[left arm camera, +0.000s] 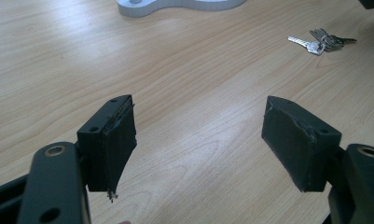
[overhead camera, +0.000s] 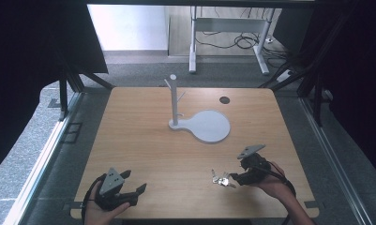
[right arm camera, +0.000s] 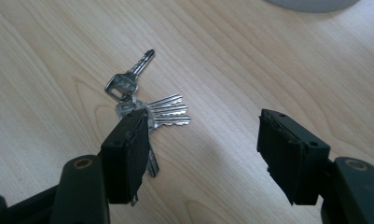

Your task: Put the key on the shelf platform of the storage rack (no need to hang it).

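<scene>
A bunch of silver keys [overhead camera: 221, 179] lies flat on the wooden table [overhead camera: 143, 154] near its front right. My right gripper [overhead camera: 236, 178] hovers just right of it, open; in the right gripper view the keys [right arm camera: 149, 109] sit beside and partly behind the left jaw, with bare wood between the jaws. My left gripper [overhead camera: 135, 183] rests at the front left, open with nothing between its fingers [left arm camera: 111, 140]. From there the keys [left arm camera: 321, 41] lie far off at the upper right. A white stand [overhead camera: 174, 99] with pegs rises from a round white base [overhead camera: 209, 126] at the table's middle.
A small dark round hole [overhead camera: 224, 100] sits in the tabletop behind the white base. Beyond the table are a desk frame [overhead camera: 228, 42] and cables on the floor. Dark curtains hang at both sides.
</scene>
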Demonstrator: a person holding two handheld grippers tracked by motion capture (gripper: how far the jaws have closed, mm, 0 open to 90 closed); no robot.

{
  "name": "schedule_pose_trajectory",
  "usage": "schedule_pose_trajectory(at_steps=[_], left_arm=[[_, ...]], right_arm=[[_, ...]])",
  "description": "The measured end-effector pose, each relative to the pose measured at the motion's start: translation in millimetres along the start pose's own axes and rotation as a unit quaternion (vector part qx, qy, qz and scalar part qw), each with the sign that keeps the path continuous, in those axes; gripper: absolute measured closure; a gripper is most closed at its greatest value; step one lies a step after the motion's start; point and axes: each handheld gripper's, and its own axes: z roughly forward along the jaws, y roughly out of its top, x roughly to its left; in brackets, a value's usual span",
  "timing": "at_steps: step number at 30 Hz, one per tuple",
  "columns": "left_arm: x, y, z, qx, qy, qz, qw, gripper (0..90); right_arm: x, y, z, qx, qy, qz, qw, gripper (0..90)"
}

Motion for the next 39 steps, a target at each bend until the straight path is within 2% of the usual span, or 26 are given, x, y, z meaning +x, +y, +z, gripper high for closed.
schedule_pose_trajectory(at_steps=[10, 19, 28, 33, 39], left_arm=[[-0.4, 0.7, -2.3, -0.002, 0.000, -0.001, 1.0000, 26.3], [0.1, 0.9, -2.9, -0.002, 0.000, 0.001, 1.0000, 26.3], [1.6, 0.4, -3.3, -0.003, 0.001, -0.001, 1.0000, 26.3], [1.4, 0.3, -2.8, -0.003, 0.001, -0.003, 1.0000, 26.3], [1.8, 0.4, -3.5, -0.003, 0.002, -0.002, 1.0000, 26.3]], right_arm=[[18.0, 2.2, 8.6, 0.024, 0.022, -0.027, 0.9991, 38.2], [27.8, 4.4, 19.6, 0.044, 0.039, -0.048, 0.9971, 43.6], [32.5, 6.5, 30.5, 0.065, 0.043, -0.063, 0.9950, 48.1], [34.7, 10.3, 33.6, 0.064, 0.042, -0.073, 0.9944, 52.2], [38.4, 19.8, 36.5, 0.077, 0.049, -0.085, 0.9922, 62.8]])
